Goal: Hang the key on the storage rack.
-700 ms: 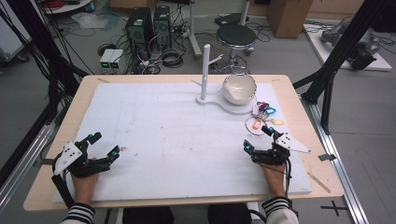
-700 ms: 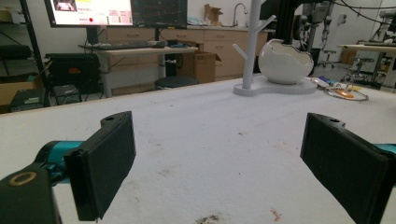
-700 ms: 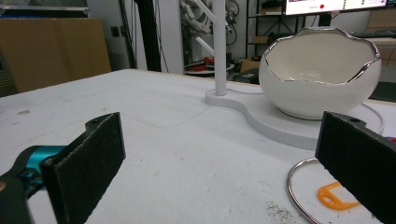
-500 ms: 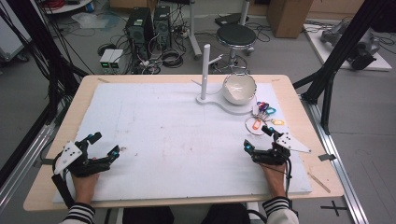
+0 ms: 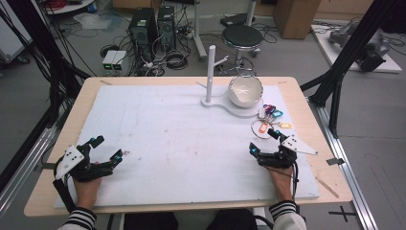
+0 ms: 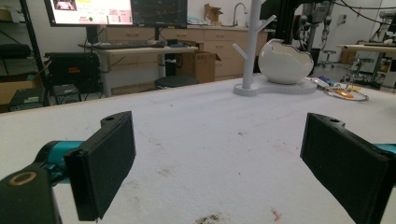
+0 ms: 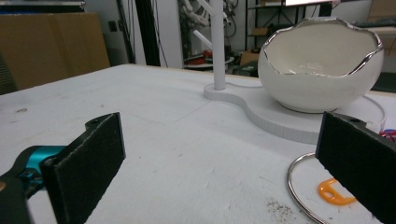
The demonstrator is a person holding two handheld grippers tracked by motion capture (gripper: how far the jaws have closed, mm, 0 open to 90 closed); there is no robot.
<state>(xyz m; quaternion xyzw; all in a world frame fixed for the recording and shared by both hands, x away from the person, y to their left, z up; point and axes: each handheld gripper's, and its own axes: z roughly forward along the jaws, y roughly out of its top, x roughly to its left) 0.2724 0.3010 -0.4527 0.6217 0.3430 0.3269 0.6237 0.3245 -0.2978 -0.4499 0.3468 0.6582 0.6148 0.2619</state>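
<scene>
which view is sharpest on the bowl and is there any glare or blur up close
Right gripper view: bowl sharp, its silver rim glinting, the near black jaws soft. Left gripper view: bowl small, a bright sheen on its side. High view: even light, faint shadows, bowl coarse.

A grey floor (image 5: 43, 103) runs around the wooden worktop (image 5: 306, 103). Beyond its far edge, a round black stool (image 5: 242, 36), two computer towers (image 5: 153, 24) amid tangled cables (image 5: 174, 57). Cardboard box (image 5: 294, 12) far right; black frame struts (image 5: 342, 62) flanking.
</scene>
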